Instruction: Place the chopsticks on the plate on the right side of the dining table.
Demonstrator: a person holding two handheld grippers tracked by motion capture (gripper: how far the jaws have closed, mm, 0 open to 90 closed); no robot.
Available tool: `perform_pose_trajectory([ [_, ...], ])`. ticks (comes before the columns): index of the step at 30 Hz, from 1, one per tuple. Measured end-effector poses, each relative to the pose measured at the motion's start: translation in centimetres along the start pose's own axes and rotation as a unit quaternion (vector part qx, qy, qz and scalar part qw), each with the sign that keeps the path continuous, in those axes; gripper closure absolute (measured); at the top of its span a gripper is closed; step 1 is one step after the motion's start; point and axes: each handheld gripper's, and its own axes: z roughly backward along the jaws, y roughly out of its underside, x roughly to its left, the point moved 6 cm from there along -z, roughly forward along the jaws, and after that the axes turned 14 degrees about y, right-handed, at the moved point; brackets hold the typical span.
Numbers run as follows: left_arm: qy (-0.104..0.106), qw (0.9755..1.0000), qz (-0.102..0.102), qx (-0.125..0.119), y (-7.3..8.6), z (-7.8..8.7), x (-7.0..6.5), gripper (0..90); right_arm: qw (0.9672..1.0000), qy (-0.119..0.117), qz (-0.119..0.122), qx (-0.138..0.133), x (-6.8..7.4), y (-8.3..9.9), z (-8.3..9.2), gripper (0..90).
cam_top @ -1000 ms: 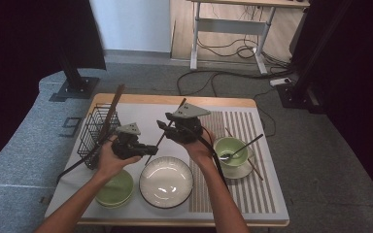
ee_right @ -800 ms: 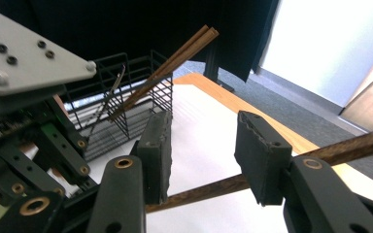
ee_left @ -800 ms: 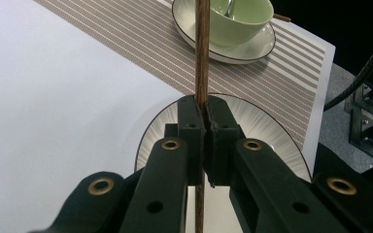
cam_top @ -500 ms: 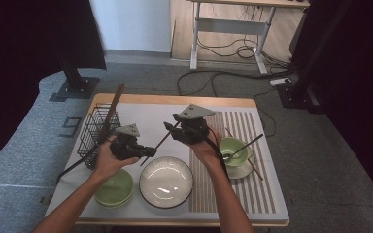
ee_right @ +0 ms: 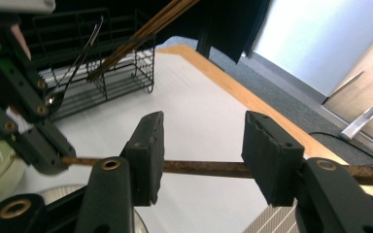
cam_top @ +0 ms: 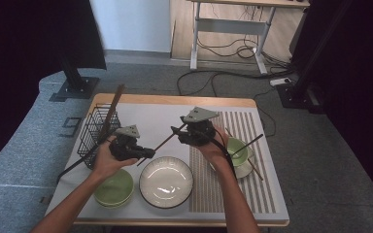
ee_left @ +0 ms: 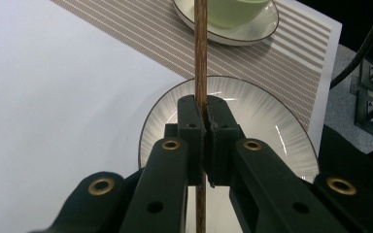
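Spanning both tongs, the chopstick (cam_top: 164, 142) stays pinched by left gripper (ee_left: 202, 116); right gripper (ee_right: 202, 155), jaws just widening, straddles its far-right end without pressing.

Plate (cam_top: 166, 182) between bowl (cam_top: 113, 188) (left) and saucer (cam_top: 241, 168).

The high view looks forward and down over the table (cam_top: 141, 116); both gripper views sit close, sharing the chopstick (ee_left: 201, 58).
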Motion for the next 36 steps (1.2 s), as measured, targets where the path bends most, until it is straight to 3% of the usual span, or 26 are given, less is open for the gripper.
perform_pose_trajectory([
  [18, 0.014, 0.9995, 0.004, 0.028, 0.3, 0.1, 0.0, 86.8, 0.9961, -0.016, 0.075, 0.043, 0.0, 2.2, -0.3, 47.5],
  [26, 0.019, 0.999, 0.006, 0.04, 0.4, 0.1, 0.2, 86.8, 0.9911, -0.012, 0.116, 0.064, 0.2, 3.0, -0.8, 47.1],
  [36, 0.02, 0.9984, 0.002, 0.052, 0.5, 0.2, 0.3, 86.8, 0.9815, -0.011, 0.174, 0.079, 0.6, 3.7, -1.0, 46.7],
])
